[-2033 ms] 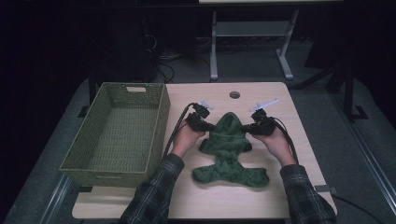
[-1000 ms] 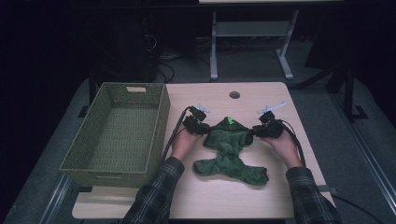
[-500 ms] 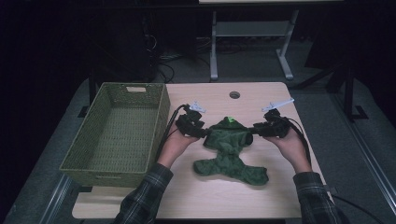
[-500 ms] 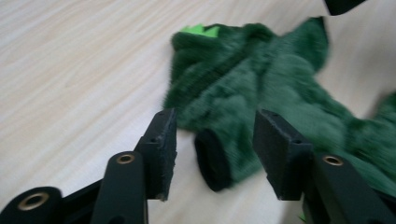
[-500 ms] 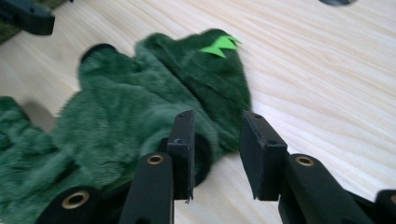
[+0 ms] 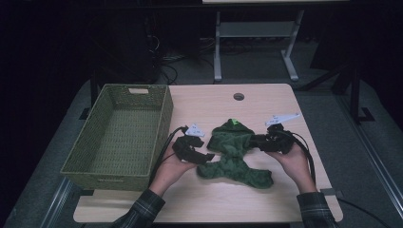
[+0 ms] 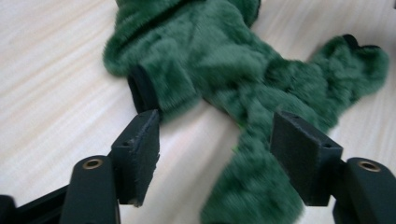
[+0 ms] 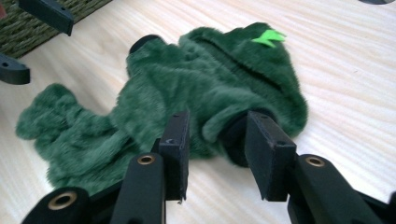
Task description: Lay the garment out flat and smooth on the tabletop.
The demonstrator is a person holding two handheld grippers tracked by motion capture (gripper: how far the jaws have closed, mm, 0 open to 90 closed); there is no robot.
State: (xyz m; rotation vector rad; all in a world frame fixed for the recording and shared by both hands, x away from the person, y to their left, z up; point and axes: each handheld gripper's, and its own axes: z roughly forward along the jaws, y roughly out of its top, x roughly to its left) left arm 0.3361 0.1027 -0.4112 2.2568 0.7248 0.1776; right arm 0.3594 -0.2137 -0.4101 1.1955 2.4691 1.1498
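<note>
A green furry hooded garment (image 6: pixel 233 152) (image 7: pixel 224 60) (image 8: pixel 210 88) lies bunched on the wooden table (image 6: pixel 266 104), with a bright green tag (image 6: pixel 234 122) (image 8: pixel 266 36) on its hood. My left gripper (image 6: pixel 205 156) (image 7: pixel 215 135) sits just left of it. Its jaws have just been opening and stand open, with nothing pinched; the black-cuffed left sleeve lies just beyond them. My right gripper (image 6: pixel 254 141) (image 8: pixel 217 135) is at the garment's right side. Its jaws have just been opening too, and the right sleeve's cuff lies loosely between them.
A green woven basket (image 6: pixel 166 118) (image 8: pixel 28 23), with nothing in it, stands at the table's left, close behind my left hand. A round cable hole (image 6: pixel 239 96) sits near the far edge. Beyond the table, a metal stand's legs (image 6: pixel 256 52) are on the dark floor.
The left gripper let go of the left sleeve, opened wide and drew back toward the near left. The right gripper shifted slightly right and loosened on its sleeve. The garment has settled on the table.
</note>
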